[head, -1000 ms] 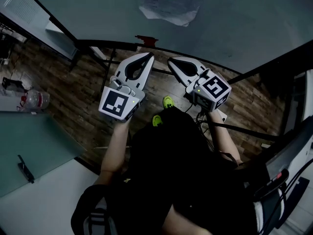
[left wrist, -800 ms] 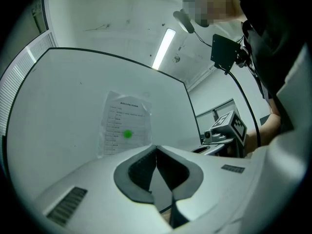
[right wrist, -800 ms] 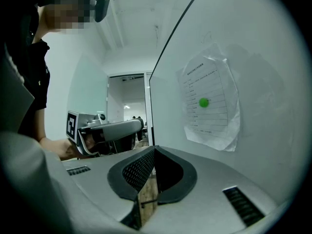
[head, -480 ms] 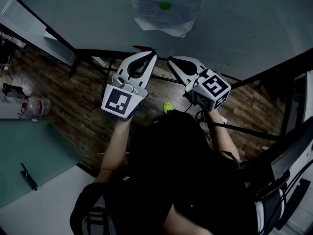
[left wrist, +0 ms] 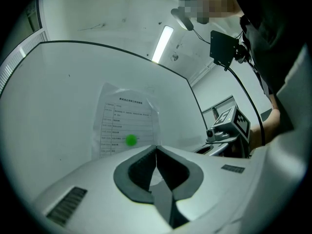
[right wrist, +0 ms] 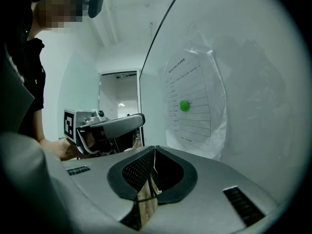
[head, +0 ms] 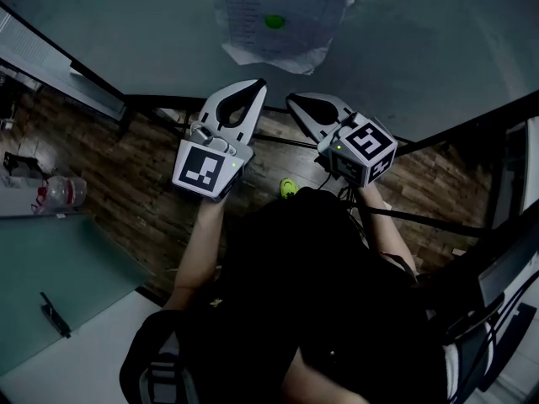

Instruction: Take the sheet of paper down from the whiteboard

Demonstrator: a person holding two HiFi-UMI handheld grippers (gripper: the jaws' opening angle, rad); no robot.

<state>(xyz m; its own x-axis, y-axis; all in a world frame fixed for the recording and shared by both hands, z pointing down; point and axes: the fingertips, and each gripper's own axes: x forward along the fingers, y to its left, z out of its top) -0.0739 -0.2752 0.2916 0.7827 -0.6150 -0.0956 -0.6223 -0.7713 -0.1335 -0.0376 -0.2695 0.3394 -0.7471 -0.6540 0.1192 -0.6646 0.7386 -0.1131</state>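
**Paper up on the board, both grippers shut**

High on the whiteboard [head: 126, 23]: the sheet of paper [head: 269, 7], inside a clear, crinkly cover. Lines of small print on it, too tiny to read. A round green dot [head: 274, 22] near the middle. Bottom edge a bit curled, away from the board.

Below the paper, not touching it: the left gripper [head: 259, 85], in the person's left hand, held level, tips toward the board. Jaws pressed together, tip to tip. Nothing between them, only the dark pads and a small hollow behind the tips. Straight ahead in the left gripper view, just above the shut tips: the paper and its green dot.

Just beside it, on the right: the right gripper [head: 291, 100], also shut tight, also holding nothing. Tips near the left gripper's tips, but apart from them. Paper off to the right side in the right gripper view, with the board close by.

On the back of each gripper: a white cube with black square marks.

Down under the board: a brown wooden floor [head: 126, 167], a bright green shoe [head: 289, 188] and, far to the left, a clear bottle [head: 61, 194] with some red at one end.
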